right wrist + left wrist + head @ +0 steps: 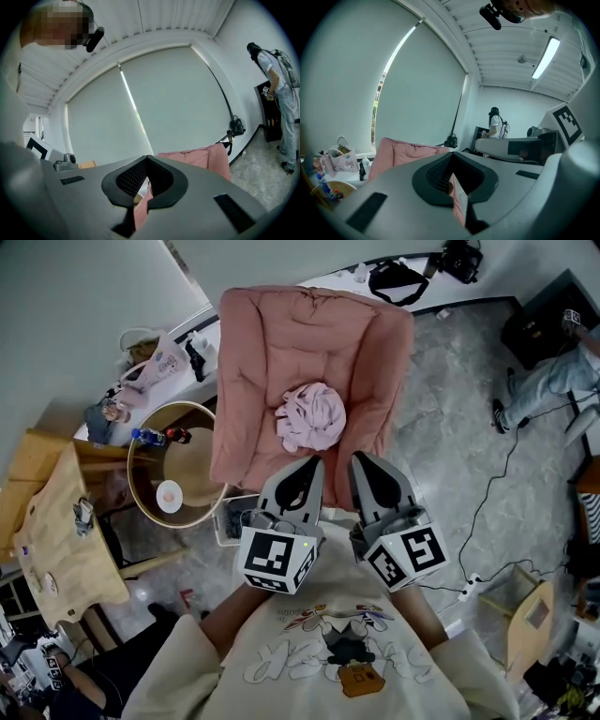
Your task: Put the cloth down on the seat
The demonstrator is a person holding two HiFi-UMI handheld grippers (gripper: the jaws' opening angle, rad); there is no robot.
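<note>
Lying on seat: pink cloth [312, 416], bunched in a loose heap at the middle of the pink armchair's [251, 362] seat cushion; neither gripper has hold of it.
Left gripper [315, 463]: at the armchair's front edge, pointing toward its back. Jaws closed together at the tips, nothing gripped. Only a thin pink sliver shows through the slit behind them.
Right gripper [360, 457]: just beside the left one, also at the armchair's front edge. Jaws fully together, empty.
Tips to cloth: both stop short of the heap, apart from it.
Round table [192, 460]: near the armchair's left side in the head view, with a small dish on top.
</note>
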